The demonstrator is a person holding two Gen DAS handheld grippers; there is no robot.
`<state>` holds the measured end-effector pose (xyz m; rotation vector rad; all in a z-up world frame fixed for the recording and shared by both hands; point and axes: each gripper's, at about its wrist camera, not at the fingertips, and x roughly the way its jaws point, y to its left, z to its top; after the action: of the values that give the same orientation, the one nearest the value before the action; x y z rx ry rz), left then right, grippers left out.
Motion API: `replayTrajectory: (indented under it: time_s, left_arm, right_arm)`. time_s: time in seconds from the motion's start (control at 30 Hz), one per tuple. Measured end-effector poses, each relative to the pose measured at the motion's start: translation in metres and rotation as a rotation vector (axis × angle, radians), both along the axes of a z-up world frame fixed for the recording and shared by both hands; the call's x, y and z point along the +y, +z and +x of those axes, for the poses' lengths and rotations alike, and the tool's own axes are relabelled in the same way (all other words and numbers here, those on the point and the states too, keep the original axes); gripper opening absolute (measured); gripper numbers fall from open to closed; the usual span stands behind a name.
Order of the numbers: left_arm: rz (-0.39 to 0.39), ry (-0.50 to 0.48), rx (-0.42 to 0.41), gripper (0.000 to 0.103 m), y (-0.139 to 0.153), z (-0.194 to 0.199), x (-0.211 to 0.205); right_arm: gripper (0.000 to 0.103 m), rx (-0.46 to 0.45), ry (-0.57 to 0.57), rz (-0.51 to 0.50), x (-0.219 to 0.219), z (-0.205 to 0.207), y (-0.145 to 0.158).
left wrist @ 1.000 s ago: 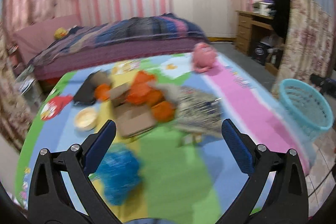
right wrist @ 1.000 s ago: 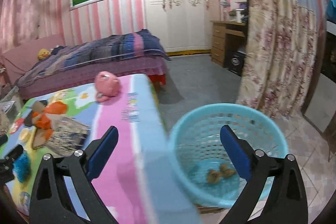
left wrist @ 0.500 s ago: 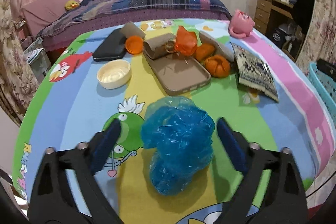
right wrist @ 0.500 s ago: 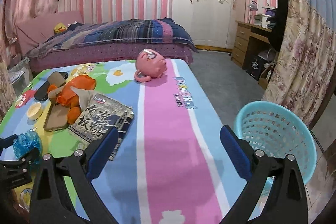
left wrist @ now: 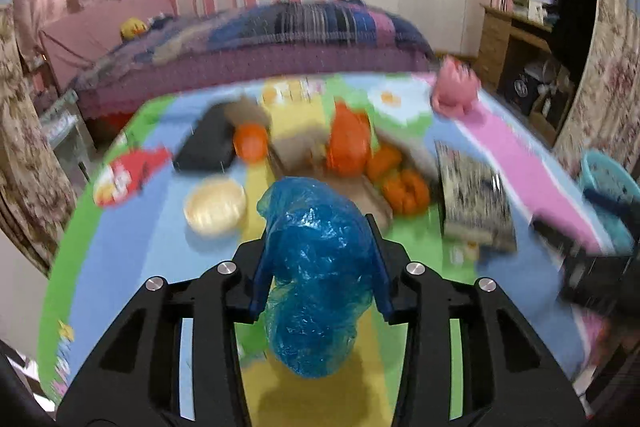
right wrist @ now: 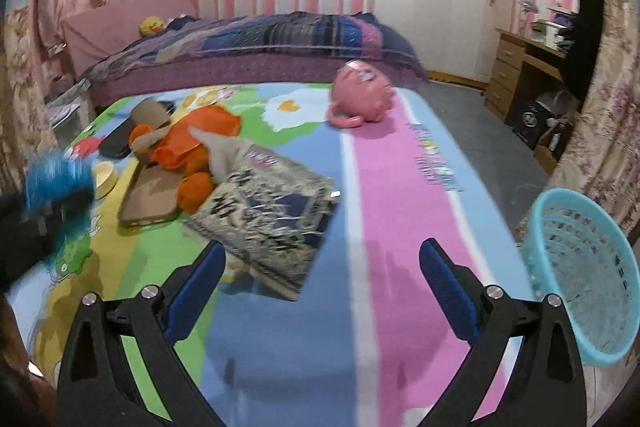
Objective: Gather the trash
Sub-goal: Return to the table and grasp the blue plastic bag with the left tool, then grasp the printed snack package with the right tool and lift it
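My left gripper (left wrist: 318,259) is shut on a crumpled blue plastic bag (left wrist: 316,275) and holds it above the colourful table cover; the bag also shows at the far left of the right wrist view (right wrist: 56,179). My right gripper (right wrist: 320,283) is open and empty above the table's right part. A light blue basket (right wrist: 588,267) stands off the table's right edge; it also shows in the left wrist view (left wrist: 612,195). Orange wrappers (right wrist: 192,147) and a printed packet (right wrist: 272,215) lie mid-table.
A brown tray (right wrist: 150,195), a cream bowl (left wrist: 214,205), a black case (left wrist: 208,147) and a pink toy pig (right wrist: 360,95) sit on the table. A bed (right wrist: 256,47) stands behind, a wooden desk (right wrist: 520,67) at the right.
My left gripper has closed on the blue bag and lifted it off the table. My right gripper has swung left from the basket to above the table.
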<state>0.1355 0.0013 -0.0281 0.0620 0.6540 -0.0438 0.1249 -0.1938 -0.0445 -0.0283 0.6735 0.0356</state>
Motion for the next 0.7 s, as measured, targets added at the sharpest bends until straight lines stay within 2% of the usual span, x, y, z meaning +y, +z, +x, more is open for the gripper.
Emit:
replayTrajectory:
  time_s: [0.07,0.13,0.2,0.27,0.33,0.47,0.57,0.63,0.67,0.7]
  left_arm:
    - [0.014,0.013,-0.045,0.041,0.009,0.006,0.002]
    - [-0.005,0.043,-0.062,0.041,0.009,0.01,0.01]
    - [-0.023,0.072,-0.033,0.04,0.0,0.012,0.018]
    - [0.016,0.103,0.015,0.04,-0.009,0.016,0.023]
    - [0.031,0.121,0.01,0.04,-0.008,0.015,0.028]
    - [-0.037,0.135,0.004,0.04,-0.001,0.013,0.038]
    - [-0.047,0.132,-0.004,0.04,-0.001,0.012,0.038]
    - [-0.026,0.127,-0.014,0.04,-0.001,0.012,0.034]
    - [-0.015,0.123,-0.013,0.04,-0.001,0.012,0.032]
    - [-0.013,0.119,-0.014,0.04,-0.002,0.012,0.03]
  right_arm:
    - [0.095,0.019,0.029,-0.018,0.011,0.003,-0.005]
    - [0.095,0.033,0.054,-0.048,0.019,0.003,-0.01]
    - [0.095,0.047,0.078,-0.079,0.028,0.005,-0.015]
    - [0.095,0.058,0.089,-0.099,0.033,0.008,-0.02]
    - [0.095,0.072,0.089,-0.104,0.035,0.013,-0.023]
    - [0.095,0.079,0.123,-0.119,0.042,0.026,-0.027]
    - [0.093,0.098,0.161,-0.113,0.047,0.033,-0.03]
    - [0.078,0.102,0.185,-0.108,0.05,0.035,-0.031]
    - [0.062,0.11,0.2,-0.099,0.05,0.035,-0.03]
    - [0.056,0.114,0.206,-0.093,0.05,0.035,-0.029]
